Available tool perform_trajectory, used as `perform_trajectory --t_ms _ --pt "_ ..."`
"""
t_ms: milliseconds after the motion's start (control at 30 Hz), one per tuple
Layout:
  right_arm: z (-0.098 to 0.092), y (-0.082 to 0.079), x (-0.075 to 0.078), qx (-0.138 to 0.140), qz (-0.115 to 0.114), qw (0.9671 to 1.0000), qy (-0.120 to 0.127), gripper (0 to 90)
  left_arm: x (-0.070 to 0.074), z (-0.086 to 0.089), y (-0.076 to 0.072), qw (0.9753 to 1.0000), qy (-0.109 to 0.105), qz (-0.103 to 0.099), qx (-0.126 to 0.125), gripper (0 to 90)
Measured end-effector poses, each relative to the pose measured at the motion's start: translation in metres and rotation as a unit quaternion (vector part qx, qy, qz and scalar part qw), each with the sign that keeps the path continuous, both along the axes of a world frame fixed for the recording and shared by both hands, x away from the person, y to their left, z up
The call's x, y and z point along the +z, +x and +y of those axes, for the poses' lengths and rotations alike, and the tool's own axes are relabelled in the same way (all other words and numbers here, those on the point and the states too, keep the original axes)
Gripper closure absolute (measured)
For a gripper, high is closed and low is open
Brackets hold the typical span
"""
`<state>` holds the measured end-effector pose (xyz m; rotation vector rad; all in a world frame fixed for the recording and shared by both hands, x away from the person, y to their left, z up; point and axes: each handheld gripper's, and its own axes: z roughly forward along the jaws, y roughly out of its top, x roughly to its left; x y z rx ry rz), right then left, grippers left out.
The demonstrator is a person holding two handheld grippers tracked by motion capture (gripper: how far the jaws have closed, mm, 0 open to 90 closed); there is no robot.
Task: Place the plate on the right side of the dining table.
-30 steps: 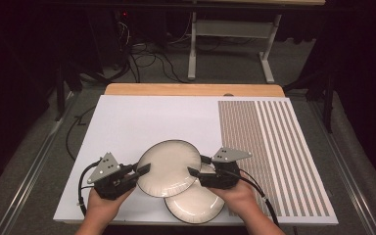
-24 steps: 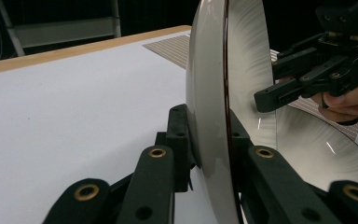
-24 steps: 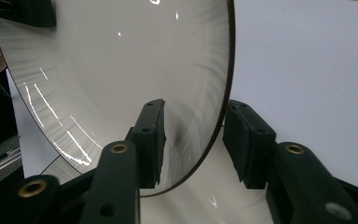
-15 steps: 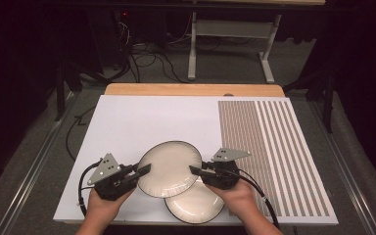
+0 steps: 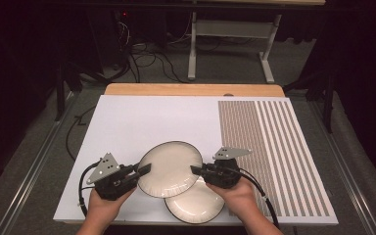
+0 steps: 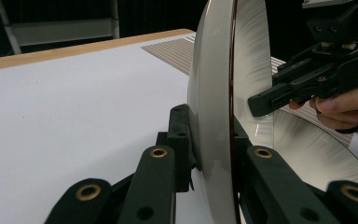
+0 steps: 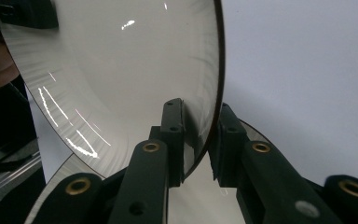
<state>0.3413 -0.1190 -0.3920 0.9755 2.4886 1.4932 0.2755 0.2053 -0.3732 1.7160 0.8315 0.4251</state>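
A cream plate with a dark rim [image 5: 170,169] is held just above the white board between both grippers. My left gripper [image 5: 144,170] is shut on its left rim, and the jaws pinch the plate's edge [image 6: 212,154] in the left gripper view. My right gripper [image 5: 195,170] is shut on the right rim, with its pads either side of the plate [image 7: 130,70]. A second matching plate [image 5: 196,203] lies flat on the board beneath and in front, partly covered by the held one. The right gripper [image 6: 261,100] also shows across the plate in the left gripper view.
The white board [image 5: 142,122] covers the table, with a brown striped panel [image 5: 269,147] on its right side and a wooden strip [image 5: 191,89] along the far edge. Cables [image 5: 81,188] trail off the front corners. A table frame [image 5: 230,29] stands on the floor beyond.
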Motion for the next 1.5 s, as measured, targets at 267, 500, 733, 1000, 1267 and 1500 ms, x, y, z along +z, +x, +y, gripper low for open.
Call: perform_trajectory --t_ms 267,500,733,1000,1267,1500 --pt "-0.006 0.000 0.000 0.001 0.022 0.9992 0.033 84.2 0.000 0.002 0.001 0.9997 -0.019 0.016 -0.002 80.2" --pt "-0.009 -0.009 0.011 0.001 -0.012 0.9995 0.031 86.0 0.004 0.001 -0.001 0.9999 -0.013 0.003 -0.006 80.3" --pt "-0.013 -0.013 0.017 -0.006 -0.028 0.9989 0.037 86.2 0.008 0.000 -0.002 0.9997 -0.014 -0.015 -0.010 80.2" --pt "-0.018 -0.015 0.024 -0.012 -0.043 0.9982 0.040 86.3 0.013 -0.005 0.000 0.9997 -0.021 -0.004 -0.014 80.3" --pt "-0.028 -0.014 0.034 -0.023 -0.059 0.9972 0.039 86.3 0.019 -0.016 0.008 0.9996 -0.020 0.008 -0.020 80.5" --pt "-0.054 -0.009 0.048 -0.042 -0.072 0.9959 0.033 86.2 0.028 -0.046 0.025 0.9991 -0.013 0.020 -0.035 80.5"
